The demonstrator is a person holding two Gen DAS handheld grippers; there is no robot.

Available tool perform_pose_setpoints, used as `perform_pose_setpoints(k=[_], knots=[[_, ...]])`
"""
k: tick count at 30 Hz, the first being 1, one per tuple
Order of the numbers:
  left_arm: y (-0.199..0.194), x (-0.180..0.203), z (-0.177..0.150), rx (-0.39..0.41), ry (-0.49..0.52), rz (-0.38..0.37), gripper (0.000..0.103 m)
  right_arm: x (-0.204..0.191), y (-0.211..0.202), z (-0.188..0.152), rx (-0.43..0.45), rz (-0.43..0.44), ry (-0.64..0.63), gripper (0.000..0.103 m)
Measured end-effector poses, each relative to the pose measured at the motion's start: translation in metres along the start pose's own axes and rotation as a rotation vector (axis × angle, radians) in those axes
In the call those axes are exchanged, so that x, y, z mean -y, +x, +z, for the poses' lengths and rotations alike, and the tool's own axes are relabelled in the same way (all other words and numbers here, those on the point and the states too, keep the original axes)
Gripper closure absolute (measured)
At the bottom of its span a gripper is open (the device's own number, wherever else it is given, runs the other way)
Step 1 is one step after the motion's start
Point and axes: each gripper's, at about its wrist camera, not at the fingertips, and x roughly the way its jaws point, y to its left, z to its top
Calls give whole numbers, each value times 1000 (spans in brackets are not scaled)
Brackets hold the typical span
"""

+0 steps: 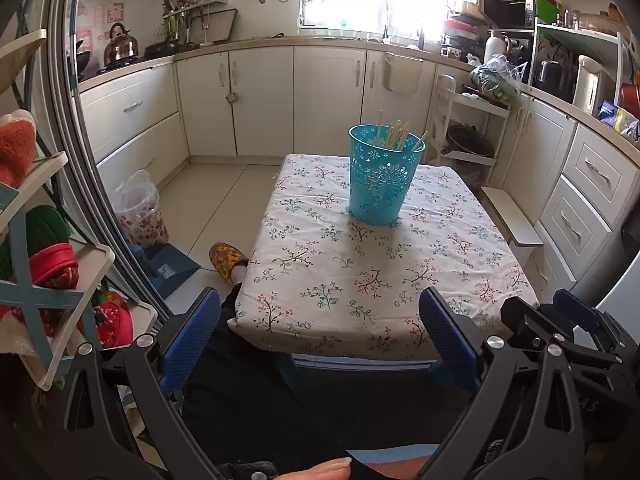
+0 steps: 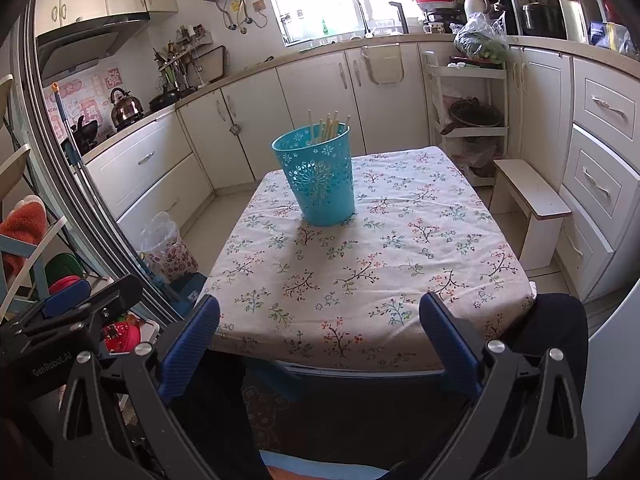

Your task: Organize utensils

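Since every chopstick (image 1: 396,134) in sight already stands in the turquoise basket (image 1: 382,176), the job looks finished or close to it, and nothing loose shows on the flowered cloth. Their long axes run near upright, leaning slightly, with the tips poking above the rim. That basket sits upright toward the far middle of the desk (image 1: 360,280), well apart from both tools.

From the left gripper (image 1: 320,336) it lies at about 1 o'clock; from the right gripper (image 2: 320,336) it lies at about 12 o'clock, a touch to the left. Neither looks clearly nearer; both hang back at the near edge of the desk, over the person's dark-clothed lap. Each pair of jaws stands wide apart with nothing between them.

Should another utensil need adding, I judge it would have to go in from above, along the sticks' own axis, since the perforated wall blocks any sideways entry.

Round about: cream cabinets, a kettle (image 1: 120,44) at 10 o'clock, a small stool (image 2: 532,200) at 2 o'clock.
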Motion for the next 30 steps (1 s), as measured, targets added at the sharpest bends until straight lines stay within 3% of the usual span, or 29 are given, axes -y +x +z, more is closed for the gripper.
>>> perform_pose_setpoints(k=[18, 26, 30], knots=[[1, -2, -2, -6, -5, -4, 7, -2, -3, 1, 9, -1, -9, 7], [0, -2, -2, -4, -9, -15, 7, -5, -31, 12, 86, 16, -29, 7], [-1, -2, -2, -4, -11, -17, 7, -9, -27, 7, 50, 36, -41, 7]])
